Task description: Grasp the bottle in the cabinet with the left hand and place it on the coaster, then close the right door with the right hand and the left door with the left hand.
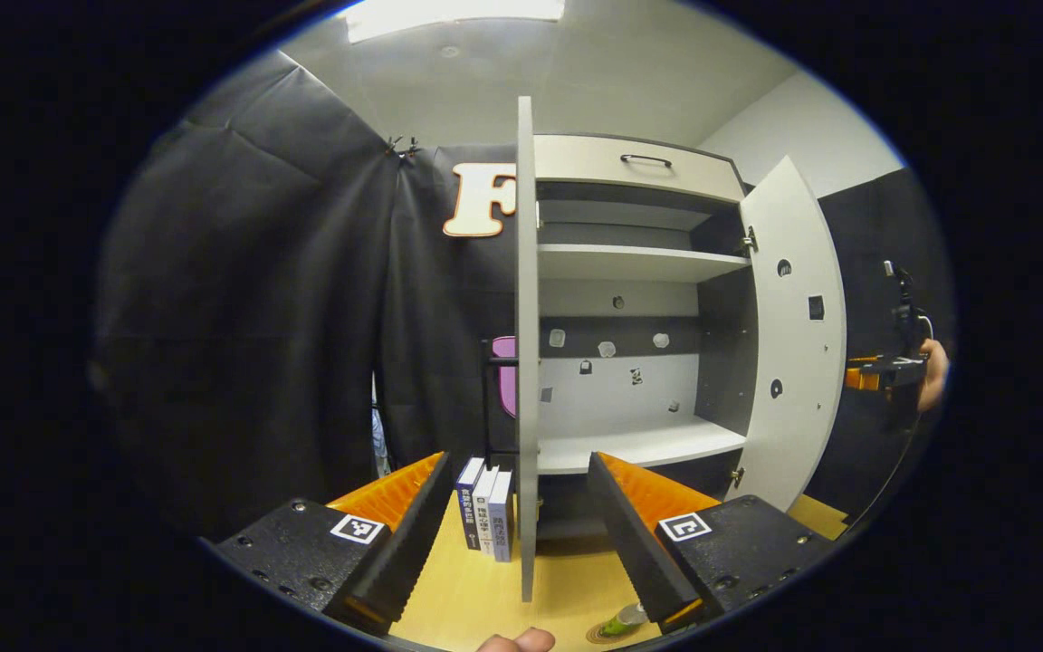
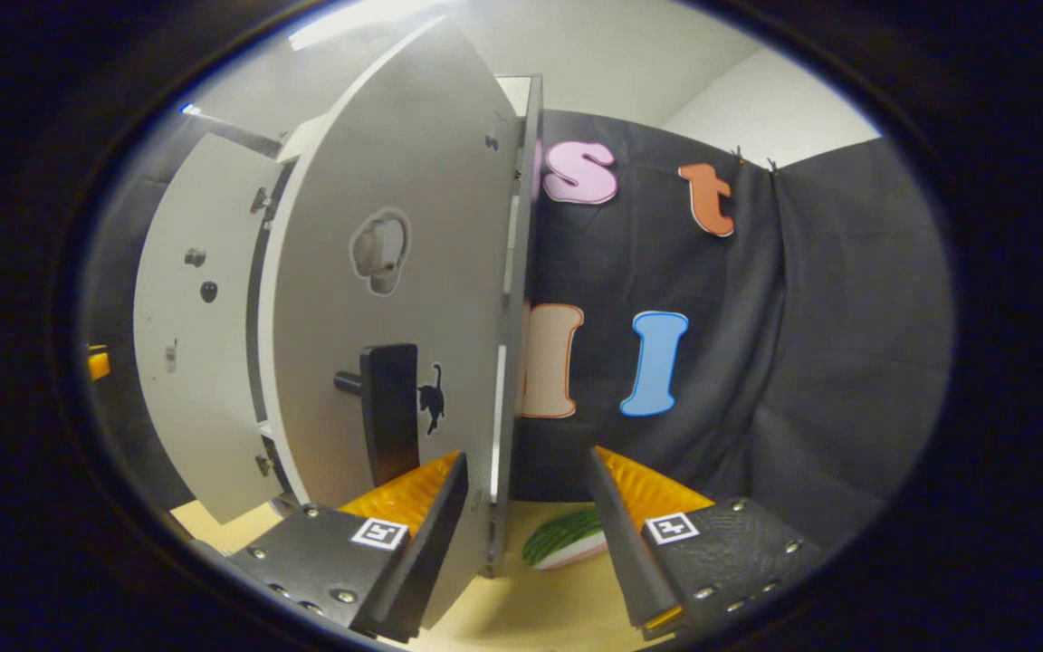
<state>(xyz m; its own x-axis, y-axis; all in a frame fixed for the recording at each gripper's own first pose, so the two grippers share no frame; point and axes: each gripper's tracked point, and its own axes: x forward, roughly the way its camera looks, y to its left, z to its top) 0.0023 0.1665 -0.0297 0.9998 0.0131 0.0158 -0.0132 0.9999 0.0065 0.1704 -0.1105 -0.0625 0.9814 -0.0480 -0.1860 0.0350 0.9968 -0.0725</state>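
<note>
- The booth is hung with black cloth, and a pale wooden tabletop (image 1: 476, 589) carries a white cabinet (image 1: 635, 167) with both doors swung open.
- In the left gripper view, the left gripper (image 1: 521, 530) is spread wide with nothing between its fingers; the thin edge of the left door (image 1: 527, 362) stands upright in the gap, touching neither finger as far as I can tell.
- The bottle (image 1: 623, 621), green with a clear cap, sits low beside the right-hand finger on a round coaster (image 1: 596, 636), right at the bottom of that view, nearer than the cabinet.
- A fingertip (image 1: 514, 642) pokes in at the bottom edge.
- Three books (image 1: 486, 507) stand upright just left of the door; their spines carry print too small to read.
- Beyond, the cabinet shelves (image 1: 639, 445) hold nothing I can make out, and small stickers dot the back panel.
- Farther right stands the right door (image 1: 793, 335), with a hand (image 1: 934, 373) holding the other gripper beyond it.
- In the right gripper view, the right gripper (image 2: 526, 507) is also wide open and empty, close to the right door's outer face, by its dark handle (image 2: 390, 412) and a small black cat sticker (image 2: 432, 397).
- A green-striped object (image 2: 567, 539) lies on the table between its fingers.
</note>
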